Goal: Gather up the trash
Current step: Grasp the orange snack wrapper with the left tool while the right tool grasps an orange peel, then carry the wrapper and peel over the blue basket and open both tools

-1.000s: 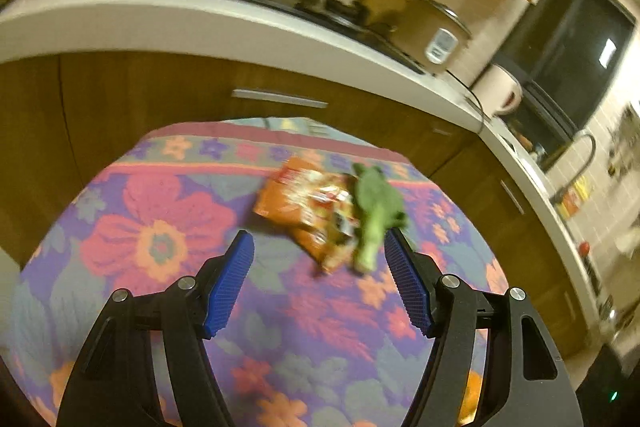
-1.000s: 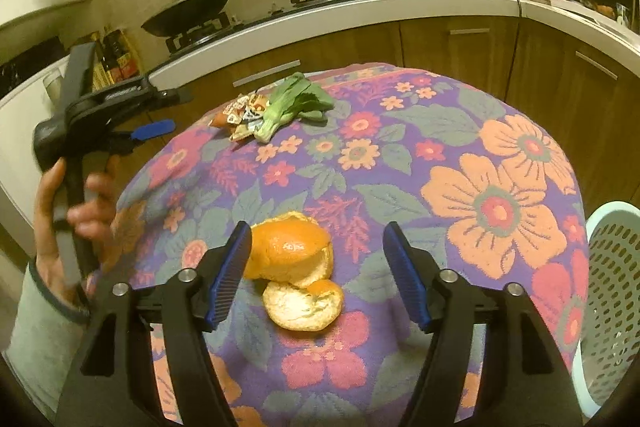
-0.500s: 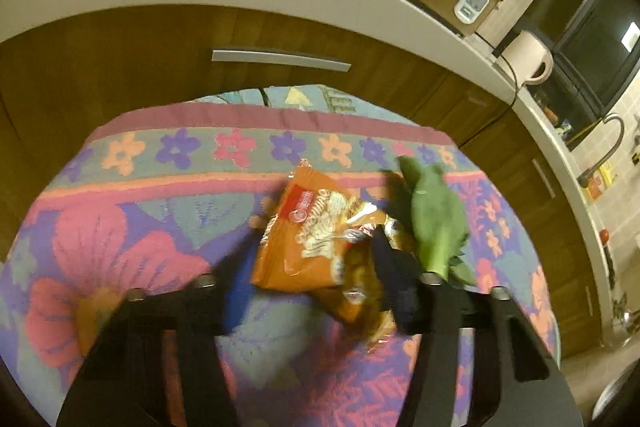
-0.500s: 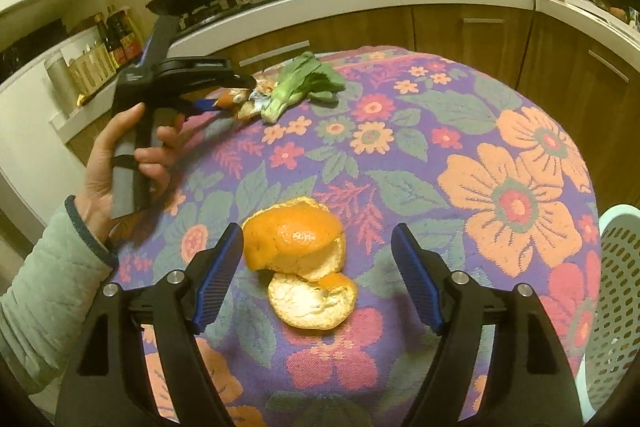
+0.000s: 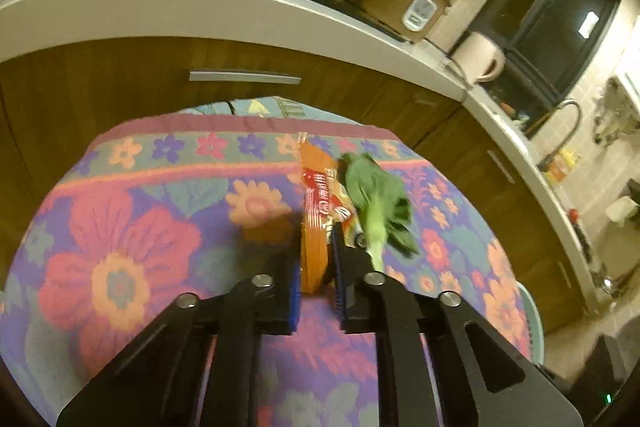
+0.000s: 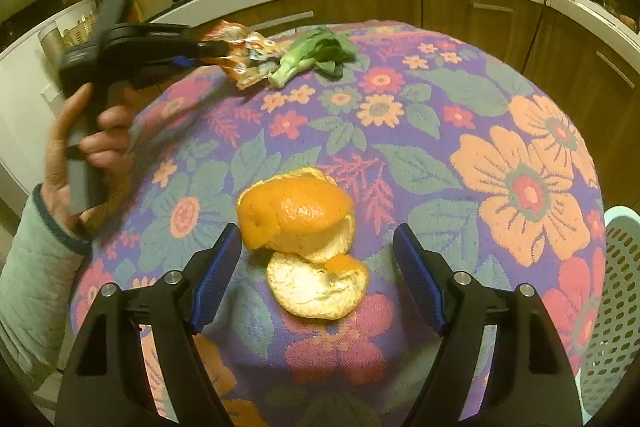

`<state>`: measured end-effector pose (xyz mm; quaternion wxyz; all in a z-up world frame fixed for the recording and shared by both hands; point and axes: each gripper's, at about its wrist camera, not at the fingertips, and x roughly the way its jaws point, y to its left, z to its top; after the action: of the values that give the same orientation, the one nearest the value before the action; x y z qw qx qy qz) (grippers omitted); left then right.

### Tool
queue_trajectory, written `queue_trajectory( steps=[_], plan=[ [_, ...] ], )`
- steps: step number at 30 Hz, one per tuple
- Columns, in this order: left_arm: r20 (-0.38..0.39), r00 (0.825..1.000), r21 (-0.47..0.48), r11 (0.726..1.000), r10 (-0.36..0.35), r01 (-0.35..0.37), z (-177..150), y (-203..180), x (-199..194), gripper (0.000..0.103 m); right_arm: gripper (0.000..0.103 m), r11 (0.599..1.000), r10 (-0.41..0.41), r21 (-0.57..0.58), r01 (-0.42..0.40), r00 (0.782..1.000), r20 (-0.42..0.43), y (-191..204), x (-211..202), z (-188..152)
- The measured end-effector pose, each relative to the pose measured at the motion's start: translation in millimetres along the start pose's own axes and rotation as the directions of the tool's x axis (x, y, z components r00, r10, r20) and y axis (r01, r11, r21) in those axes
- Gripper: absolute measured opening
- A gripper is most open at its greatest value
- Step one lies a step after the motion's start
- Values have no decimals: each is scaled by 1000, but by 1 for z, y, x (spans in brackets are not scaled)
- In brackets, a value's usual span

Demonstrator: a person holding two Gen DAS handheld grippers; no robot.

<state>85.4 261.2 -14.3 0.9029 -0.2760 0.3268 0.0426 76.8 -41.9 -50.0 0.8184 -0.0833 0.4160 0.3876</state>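
The left claw is clamped on the near end of the orange snack wrapper, which runs ahead from its tips on the flowered cloth. The green vegetable scrap touches the wrapper just right of the claw and may drag along or snag. The slick foil could slip out when lifted. A second ago these jaws stood wide, short of the wrapper. The right claw gapes, empty, around the orange peel; the basket sits to its right.
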Motion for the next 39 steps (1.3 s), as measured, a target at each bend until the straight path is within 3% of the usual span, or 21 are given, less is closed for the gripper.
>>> queue_trajectory(
  steps=[12, 13, 14, 17, 19, 22, 26, 32, 39],
  plan=[
    [63, 993, 41, 995, -98, 95, -28, -8, -48, 8, 74, 997, -44, -59, 41, 997, -56, 11, 4, -8],
    [72, 992, 45, 994, -105, 102, -30, -8, -52, 8, 66, 996, -53, -71, 49, 997, -54, 14, 4, -9],
    [75, 991, 45, 993, -108, 105, -30, -8, -54, 8, 52, 995, -60, -85, 56, 997, -53, 16, 3, -11],
    [75, 991, 44, 993, -109, 106, -32, -6, -55, 8, 27, 991, -68, -116, 63, 997, -45, 19, -3, -16],
    [73, 991, 46, 993, -112, 109, -32, -7, -54, 8, 21, 994, -44, -97, 42, 999, -27, 16, -11, -17],
    [71, 989, 45, 991, -129, 126, -33, -8, -53, 8, 20, 994, -41, -102, 41, 999, 6, 15, -25, -16],
    [72, 988, 54, 990, -138, 134, -32, -11, -53, 8, 19, 995, 78, -63, -73, 995, 67, 3, -53, -10],
    [64, 986, 64, 987, -152, 148, -32, -19, -52, 8, 19, 992, 129, -8, -128, 988, 87, -11, -71, -14],
    [56, 982, 94, 980, -180, 174, -36, -37, -52, 8, 19, 968, 242, 11, -249, 949, 201, -14, -114, -7]
  ],
)
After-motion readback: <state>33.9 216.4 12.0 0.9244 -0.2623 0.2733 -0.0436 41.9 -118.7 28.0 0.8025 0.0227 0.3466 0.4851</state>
